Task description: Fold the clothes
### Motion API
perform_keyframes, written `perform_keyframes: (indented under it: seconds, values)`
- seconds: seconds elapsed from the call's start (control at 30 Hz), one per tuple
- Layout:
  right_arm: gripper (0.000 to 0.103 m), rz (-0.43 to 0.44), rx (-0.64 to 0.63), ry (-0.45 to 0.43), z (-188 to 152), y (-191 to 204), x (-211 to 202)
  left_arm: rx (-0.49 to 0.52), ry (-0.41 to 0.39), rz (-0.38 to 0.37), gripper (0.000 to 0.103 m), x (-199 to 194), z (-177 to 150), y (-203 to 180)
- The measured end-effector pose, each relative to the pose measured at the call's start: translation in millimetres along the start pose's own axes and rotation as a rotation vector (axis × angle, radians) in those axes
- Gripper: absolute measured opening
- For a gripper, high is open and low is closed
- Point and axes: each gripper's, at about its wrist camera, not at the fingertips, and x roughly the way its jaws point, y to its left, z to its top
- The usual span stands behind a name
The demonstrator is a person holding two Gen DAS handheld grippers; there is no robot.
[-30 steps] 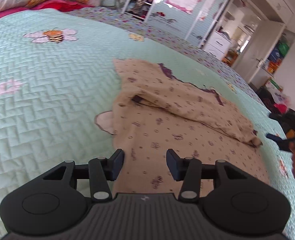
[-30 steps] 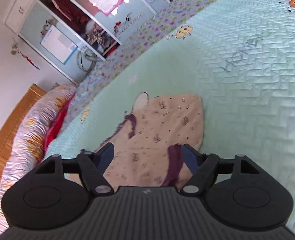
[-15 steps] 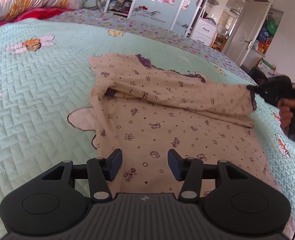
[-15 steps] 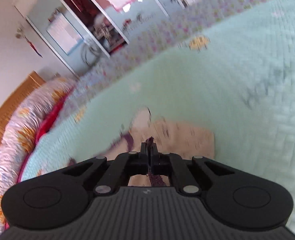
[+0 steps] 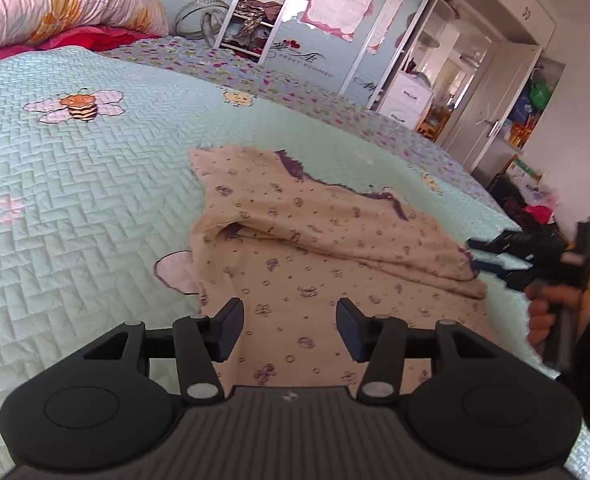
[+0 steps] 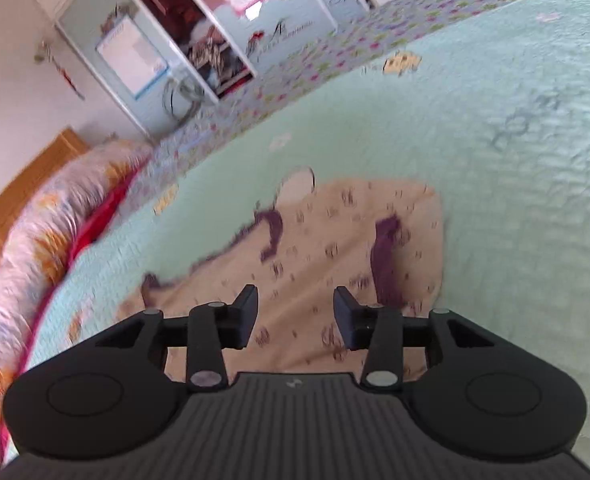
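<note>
A beige patterned garment [image 5: 303, 264] with purple trim lies partly folded on the mint quilted bed [image 5: 75, 184]. One sleeve is laid across its body. My left gripper [image 5: 289, 330] hovers open over the garment's near edge, nothing between its fingers. In the left wrist view my right gripper [image 5: 495, 258] sits at the garment's right edge, held by a hand [image 5: 543, 312]. In the right wrist view my right gripper [image 6: 295, 316] hangs over the garment [image 6: 335, 248]; its jaws are opening and nothing is between them.
A floral pillow [image 5: 55, 0] and red bedding lie at the bed's head. Wardrobes [image 5: 279, 20] with open shelves stand beyond the far bed edge. A doorway and clutter [image 5: 531, 208] are at the right. A wooden headboard [image 6: 23, 184] shows in the right wrist view.
My right gripper shut on the sleeve's purple cuff, carried it across, and has now let go with its jaws apart. The sleeve rests on the garment. My left gripper rose slightly.
</note>
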Motion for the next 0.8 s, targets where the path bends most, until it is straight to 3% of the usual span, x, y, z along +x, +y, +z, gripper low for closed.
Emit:
perform_keyframes:
  seconds: [0.03,0.1,0.13,0.23,0.33,0.37,0.43,0.5,0.53,0.57,0.63,0.7,0.73,0.8]
  values:
    - [0.045,-0.041,0.014,0.016,-0.7,-5.9,5.3,0.009,0.002,-0.012,0.056,2.3,0.1,-2.3]
    - [0.028,-0.125,0.045,0.046,-2.0,-18.3,15.7,0.030,0.038,0.027,0.056,12.9,-2.7,-0.2]
    - [0.028,-0.124,0.059,0.019,-4.1,-14.4,6.4,0.014,0.060,0.043,0.056,17.8,-5.6,6.6]
    - [0.032,-0.063,0.028,-0.053,-15.9,14.2,-22.5,-0.047,0.086,0.060,0.056,23.7,-13.0,24.3]
    - [0.050,0.085,-0.038,-0.045,-33.5,56.3,-31.5,-0.059,0.048,0.033,0.056,16.8,-10.6,23.4]
    - [0.057,0.118,-0.037,-0.020,-39.9,67.0,-23.3,-0.061,0.034,0.015,0.056,13.9,-9.0,21.8]
    - [0.058,0.181,-0.033,0.033,-52.9,88.0,-6.3,0.007,0.033,-0.003,0.057,13.3,-6.8,11.5]
    - [0.058,0.243,-0.028,0.086,-65.9,109.1,10.7,0.077,0.069,0.051,0.057,21.3,-10.8,9.2]
    - [0.058,0.264,-0.027,0.117,-71.8,115.5,21.6,0.058,0.094,0.083,0.056,25.8,-14.2,18.3]
    - [0.058,0.284,-0.025,0.148,-77.8,121.7,32.6,0.029,0.120,0.114,0.047,30.5,-17.8,29.2]
    - [0.058,0.230,-0.048,0.182,-86.5,124.8,46.6,-0.034,0.110,0.117,0.037,21.5,-18.0,48.3]
    - [0.057,0.159,-0.018,0.146,-84.5,112.8,42.5,-0.077,0.093,0.142,0.043,6.3,-13.8,60.2]
    - [0.058,0.162,0.040,0.127,-83.6,104.8,31.9,-0.082,0.068,0.146,0.052,-2.6,-11.6,62.6]
    - [0.059,0.194,0.094,0.086,-81.2,98.9,9.2,-0.088,0.017,0.134,0.054,-18.8,-6.2,63.7]
